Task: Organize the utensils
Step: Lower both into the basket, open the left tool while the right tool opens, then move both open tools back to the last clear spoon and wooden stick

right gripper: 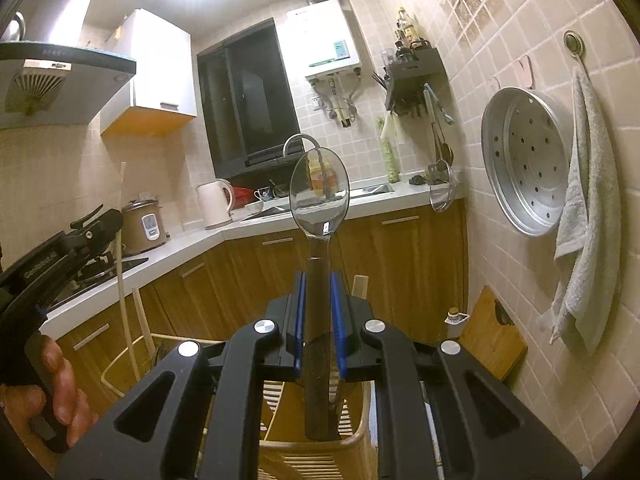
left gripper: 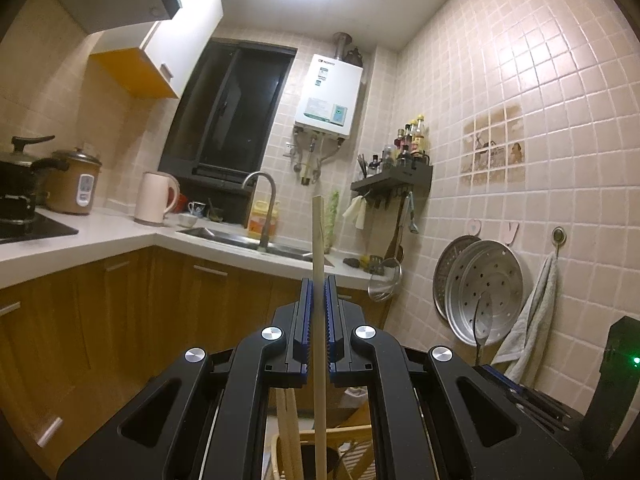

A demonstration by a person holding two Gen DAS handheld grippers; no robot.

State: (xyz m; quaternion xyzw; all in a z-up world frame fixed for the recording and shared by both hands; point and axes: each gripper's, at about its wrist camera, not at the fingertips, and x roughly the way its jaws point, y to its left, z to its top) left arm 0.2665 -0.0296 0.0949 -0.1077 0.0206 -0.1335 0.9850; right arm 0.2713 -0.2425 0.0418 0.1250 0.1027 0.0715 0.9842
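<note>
Right wrist: spoon [right gripper: 319,184] handle and chopsticks [right gripper: 141,320] stand in wooden holder [right gripper: 352,438].

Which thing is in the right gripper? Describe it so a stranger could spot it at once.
Start at the right gripper, raised in front of the kitchen counter. Shut between its blue pads stands a spoon, bowl up. Unlike the pale wooden chopstick in the left gripper, it is shiny metal with a dark handle.

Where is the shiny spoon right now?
In the right wrist view, the spoon stands upright, gripped by the right gripper above the wooden utensil holder.
</note>
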